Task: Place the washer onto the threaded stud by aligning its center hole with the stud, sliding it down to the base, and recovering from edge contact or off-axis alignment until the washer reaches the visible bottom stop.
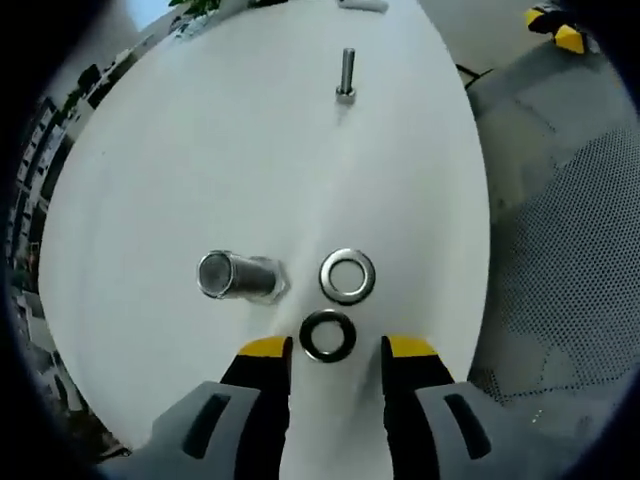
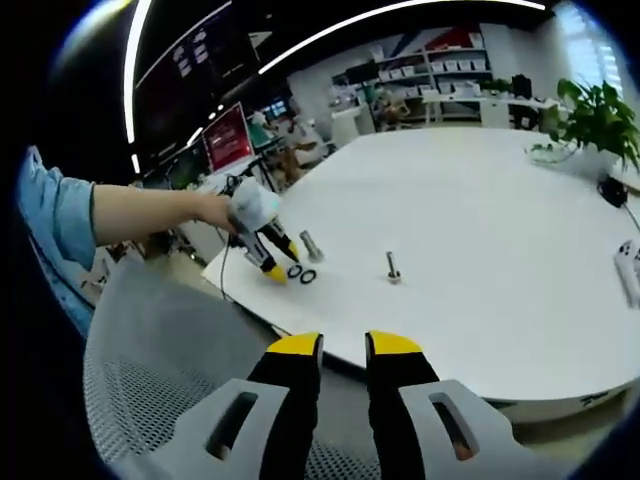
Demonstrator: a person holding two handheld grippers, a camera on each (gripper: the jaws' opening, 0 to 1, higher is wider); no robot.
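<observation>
In the left gripper view a slim threaded stud [image 1: 346, 75] stands upright far across the white table [image 1: 200, 150]. Nearer, a thick silver bolt [image 1: 238, 275] stands on its hex base. Beside it lies a silver washer [image 1: 348, 276], and a black washer [image 1: 328, 336] lies flat just ahead of my left gripper [image 1: 337, 350]. That gripper is open above the table with the black washer between its yellow tips. The right gripper view shows my right gripper [image 2: 345, 345] open and empty, well back from the table edge, with the left gripper [image 2: 272, 268], the black washer [image 2: 294, 271], the silver washer [image 2: 308, 276] and the stud [image 2: 393, 266] ahead.
A grey mesh chair [image 2: 150, 350] sits between the right gripper and the table [image 2: 480, 250]. A person's hand and blue sleeve [image 2: 60, 215] hold the left gripper. A plant [image 2: 595, 120] and white devices [image 2: 630, 265] sit at the table's far right. The table edge [image 1: 478, 300] runs close by the washers.
</observation>
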